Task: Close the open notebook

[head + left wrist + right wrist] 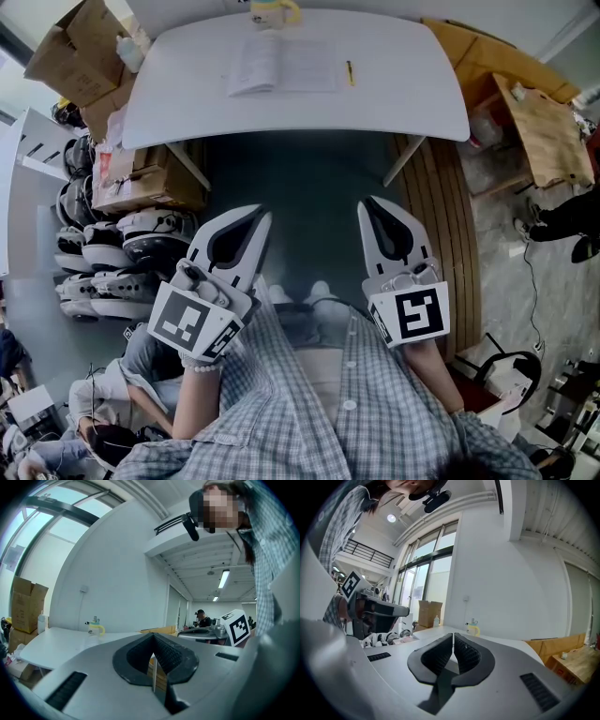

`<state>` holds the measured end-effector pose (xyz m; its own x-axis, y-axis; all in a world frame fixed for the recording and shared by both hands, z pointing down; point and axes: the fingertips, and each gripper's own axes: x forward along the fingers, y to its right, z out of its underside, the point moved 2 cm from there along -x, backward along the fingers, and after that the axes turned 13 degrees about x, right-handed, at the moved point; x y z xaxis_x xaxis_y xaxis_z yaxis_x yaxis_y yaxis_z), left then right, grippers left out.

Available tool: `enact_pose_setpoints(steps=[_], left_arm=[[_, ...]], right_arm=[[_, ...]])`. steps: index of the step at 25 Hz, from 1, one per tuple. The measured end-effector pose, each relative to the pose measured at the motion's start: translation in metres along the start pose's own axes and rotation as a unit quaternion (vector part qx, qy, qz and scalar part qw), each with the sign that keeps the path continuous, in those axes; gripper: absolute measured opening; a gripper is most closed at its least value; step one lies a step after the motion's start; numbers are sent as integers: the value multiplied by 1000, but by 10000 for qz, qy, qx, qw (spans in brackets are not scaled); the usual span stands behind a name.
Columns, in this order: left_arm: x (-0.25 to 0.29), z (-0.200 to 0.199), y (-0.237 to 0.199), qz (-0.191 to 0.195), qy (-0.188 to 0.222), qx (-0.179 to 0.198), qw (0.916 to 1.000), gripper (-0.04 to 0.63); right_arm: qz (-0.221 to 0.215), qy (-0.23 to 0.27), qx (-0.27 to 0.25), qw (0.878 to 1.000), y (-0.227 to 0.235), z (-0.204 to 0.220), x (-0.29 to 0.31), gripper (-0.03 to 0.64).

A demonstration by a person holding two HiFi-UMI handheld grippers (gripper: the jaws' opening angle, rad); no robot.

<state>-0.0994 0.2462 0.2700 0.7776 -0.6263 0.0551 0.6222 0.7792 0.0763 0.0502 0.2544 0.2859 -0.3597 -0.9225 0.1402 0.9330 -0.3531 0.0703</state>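
Head view: an open notebook (281,66) lies flat at top centre on the white desk (403,98). The left tongs (255,220) and right tongs (370,206), mid-frame and well short of it, are both closed and empty. The notebook looks light, with floppy pages; one cover's outer edge seems the best place to take hold.

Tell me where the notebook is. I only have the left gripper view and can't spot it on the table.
Observer: The open notebook lies flat near the far edge of the white table.
Operator: Anything beside it?
Observer: A pen lies just to its right, apart from the pages.
Operator: What is the right gripper doing?
Observer: The right gripper is shut on nothing and held short of the table.
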Motion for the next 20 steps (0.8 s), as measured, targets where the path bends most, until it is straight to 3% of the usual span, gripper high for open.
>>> enact_pose_setpoints(steps=[20], left_arm=[[8,-11,36,-494,67,166,9986,8]], right_arm=[[-237,53,-62,9997,37,5,-33,26]])
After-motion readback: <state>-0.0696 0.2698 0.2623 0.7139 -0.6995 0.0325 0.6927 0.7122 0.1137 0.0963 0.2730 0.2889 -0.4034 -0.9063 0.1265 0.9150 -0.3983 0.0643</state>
